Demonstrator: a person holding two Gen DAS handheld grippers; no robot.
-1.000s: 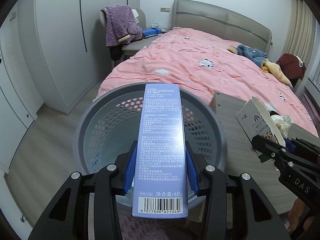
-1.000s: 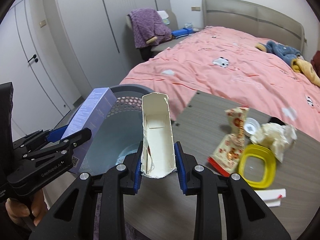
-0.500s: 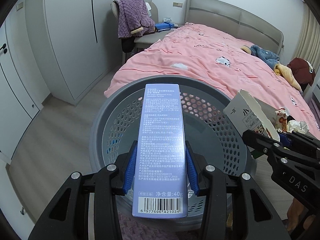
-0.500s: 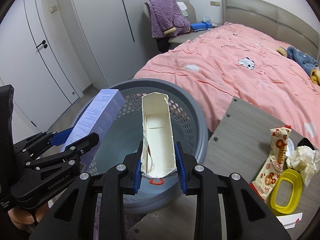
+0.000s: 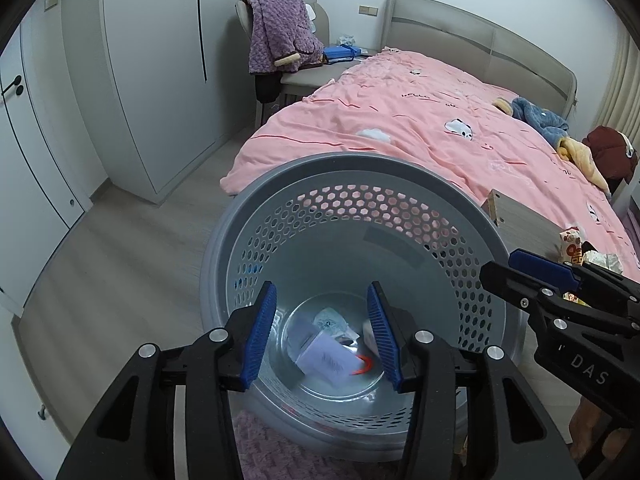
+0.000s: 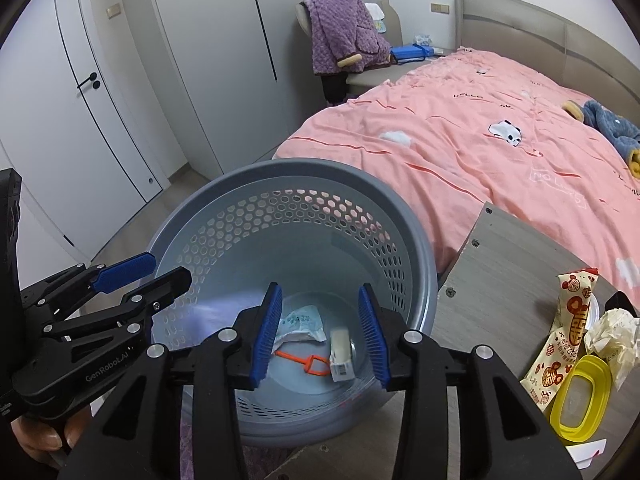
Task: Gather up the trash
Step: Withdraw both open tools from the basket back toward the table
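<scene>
A grey perforated basket [image 5: 404,172] stands on the floor by the bed; it also shows in the right wrist view [image 6: 320,172]. My left gripper [image 5: 322,334] is open and empty above it. My right gripper [image 6: 320,336] is open and empty above it too. At the bottom of the basket lie the purple box [image 5: 324,360], the white carton [image 6: 341,354], a plastic wrapper [image 6: 300,324] and an orange strip [image 6: 304,362]. On the grey table [image 6: 500,264] lie a snack wrapper [image 6: 568,328], crumpled paper [image 6: 612,332] and a yellow lid [image 6: 580,396].
The pink bed [image 5: 420,120] is behind the basket. A chair with a purple garment [image 5: 276,48] stands at the back. White wardrobes [image 5: 120,80] line the left wall. A purple rug [image 5: 272,448] lies under the basket's near side.
Both grippers opened. The purple box dropped from the left gripper and the white carton from the right gripper into the basket.
</scene>
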